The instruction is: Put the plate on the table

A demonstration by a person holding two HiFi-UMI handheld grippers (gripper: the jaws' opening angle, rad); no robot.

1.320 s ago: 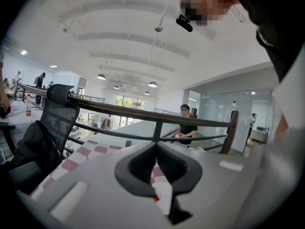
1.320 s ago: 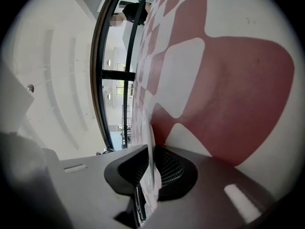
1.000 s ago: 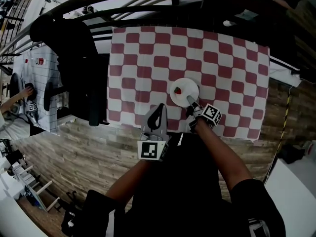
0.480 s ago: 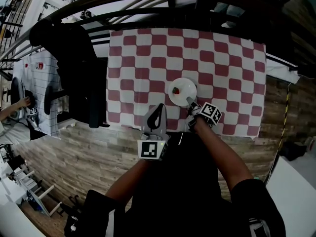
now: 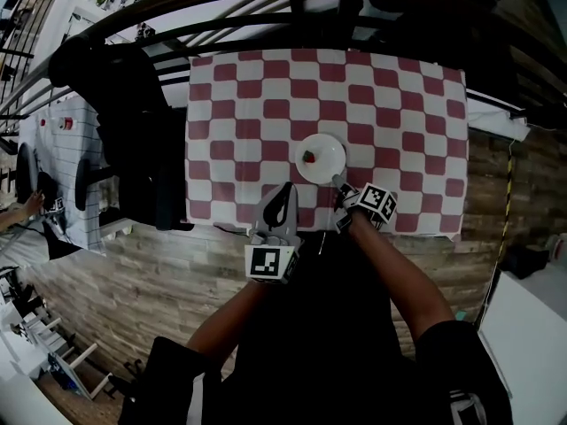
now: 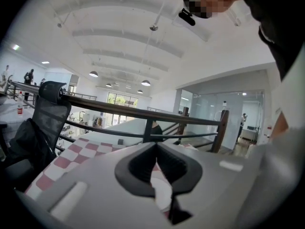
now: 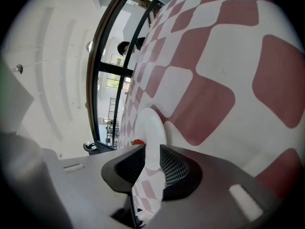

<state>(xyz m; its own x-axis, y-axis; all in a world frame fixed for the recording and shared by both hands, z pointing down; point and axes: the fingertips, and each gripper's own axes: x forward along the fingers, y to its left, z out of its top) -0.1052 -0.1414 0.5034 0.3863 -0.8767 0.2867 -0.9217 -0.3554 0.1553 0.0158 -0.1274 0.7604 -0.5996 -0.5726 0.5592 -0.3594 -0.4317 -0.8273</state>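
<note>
Plate (image 5: 320,158) rests on table (image 5: 399,104). Right gripper (image 5: 337,181), at plate's 5 o'clock: jaws just narrowed, yet slack around rim. Withdraw straight back, no dragging. Left gripper (image 5: 284,189) clenched, empty.

Rectangular table (image 5: 390,104) standing on grey-brown plank floor (image 5: 133,273), top lying fully under red-and-white checkered cloth (image 5: 257,87). Round white plate (image 5: 329,152) lying flat on cloth, mid-width, nearer front edge than back. Small red item (image 5: 308,157) sitting on plate's left part.
</note>
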